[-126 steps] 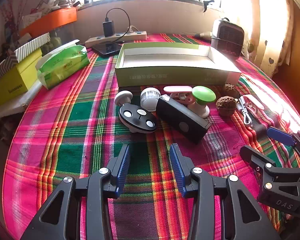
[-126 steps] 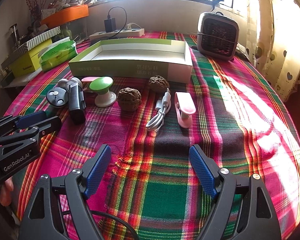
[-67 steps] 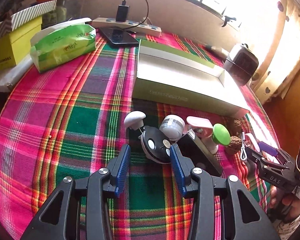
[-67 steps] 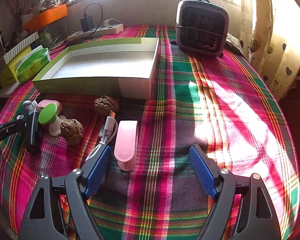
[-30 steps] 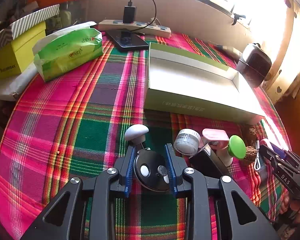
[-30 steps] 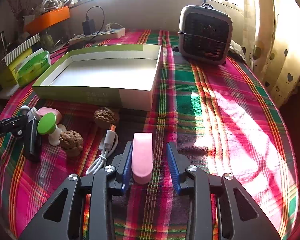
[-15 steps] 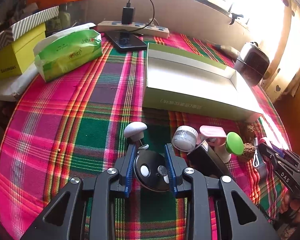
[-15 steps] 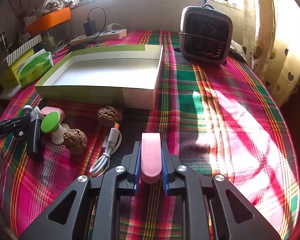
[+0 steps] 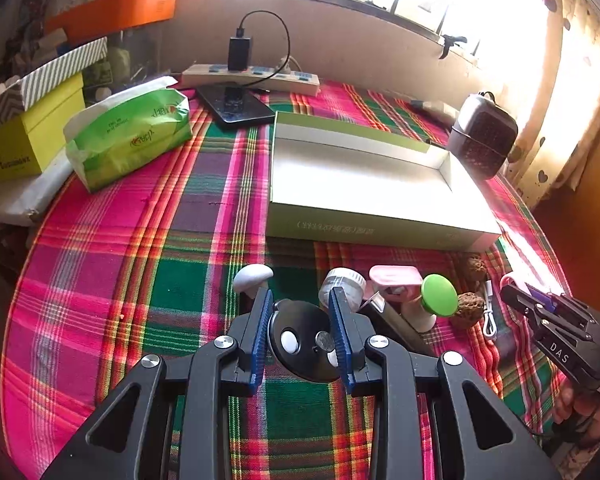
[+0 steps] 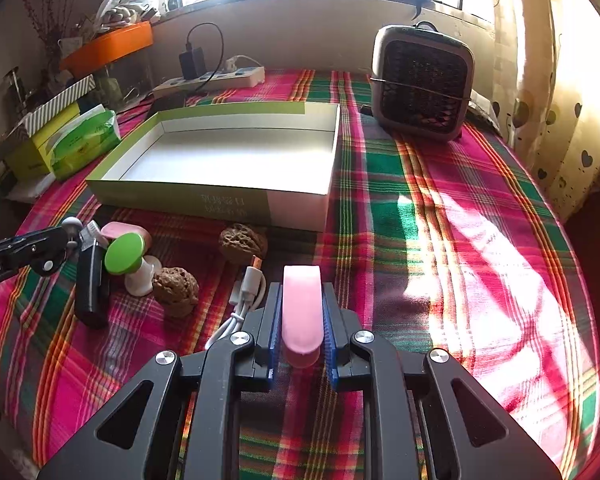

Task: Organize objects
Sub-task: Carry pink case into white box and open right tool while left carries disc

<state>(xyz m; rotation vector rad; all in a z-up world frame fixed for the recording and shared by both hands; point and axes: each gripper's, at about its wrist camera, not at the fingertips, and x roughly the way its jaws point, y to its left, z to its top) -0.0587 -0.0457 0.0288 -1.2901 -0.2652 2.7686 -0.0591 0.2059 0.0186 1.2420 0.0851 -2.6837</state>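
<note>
The left gripper (image 9: 302, 334) clamped the rigid, light-looking black disc gadget (image 9: 300, 340) by its rim, the right gripper (image 10: 301, 322) pinched the smooth, possibly slippery pink clip (image 10: 301, 312) sidewise, both near the empty box (image 10: 236, 156).

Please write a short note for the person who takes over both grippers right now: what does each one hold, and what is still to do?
Left gripper: shut on the black round device.
Right gripper: shut on the pink clip.
The open box holds nothing yet.
On the cloth in front of it: two walnuts, white cable, green-capped piece, black bar.
Likely next: place both held items in the box, then the others.
</note>
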